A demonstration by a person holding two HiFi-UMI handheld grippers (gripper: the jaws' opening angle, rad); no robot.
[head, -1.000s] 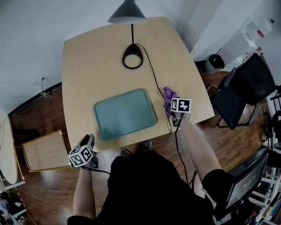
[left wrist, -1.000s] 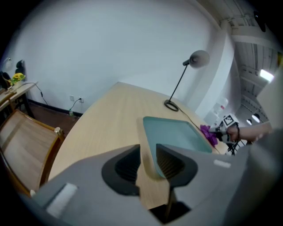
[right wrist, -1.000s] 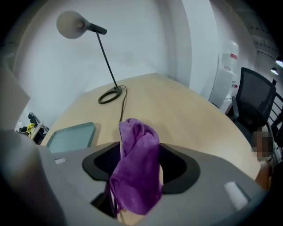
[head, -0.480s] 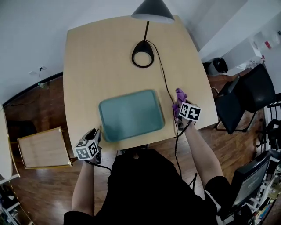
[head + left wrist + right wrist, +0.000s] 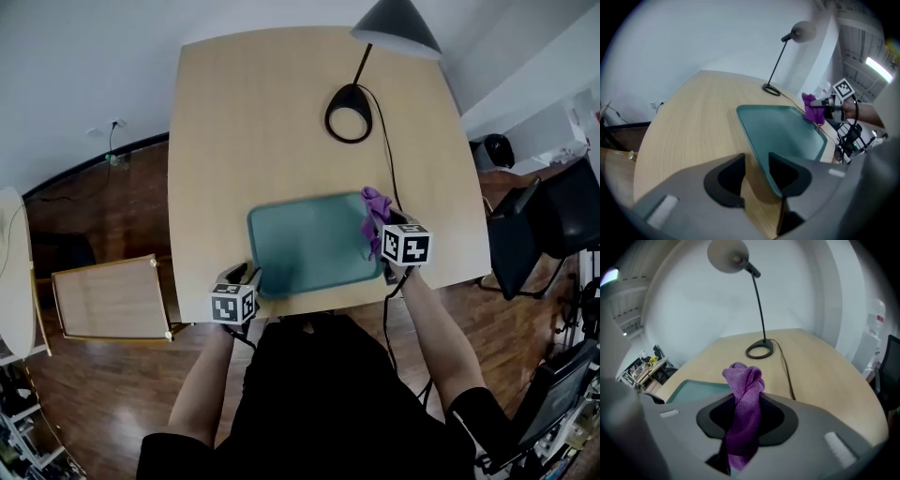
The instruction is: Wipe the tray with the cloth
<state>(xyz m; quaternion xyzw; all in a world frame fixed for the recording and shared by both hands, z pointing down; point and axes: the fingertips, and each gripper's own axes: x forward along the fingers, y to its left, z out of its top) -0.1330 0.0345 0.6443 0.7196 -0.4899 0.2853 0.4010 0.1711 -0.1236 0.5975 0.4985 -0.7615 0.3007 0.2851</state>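
Since a second ago, the right claw (image 5: 747,416) has carried the purple cloth (image 5: 373,212) from the bare wood beside the tray (image 5: 309,248) to a spot over the tray's right edge. Its jaws have just been closing and now pinch the cloth, which sticks up in a twisted bunch above them and hangs below. Meanwhile the left claw (image 5: 246,276) has come in from off the near edge of the surface (image 5: 253,122) to the tray's near left corner. Its jaws have just been opening and stand spread, gripping nothing; bare wood and the tray's rim show through the gap. The teal tray lies flat near the person's side of the surface. Farther back stands a black desk lamp (image 5: 348,100), whose cable (image 5: 386,169) runs past the tray's right side.
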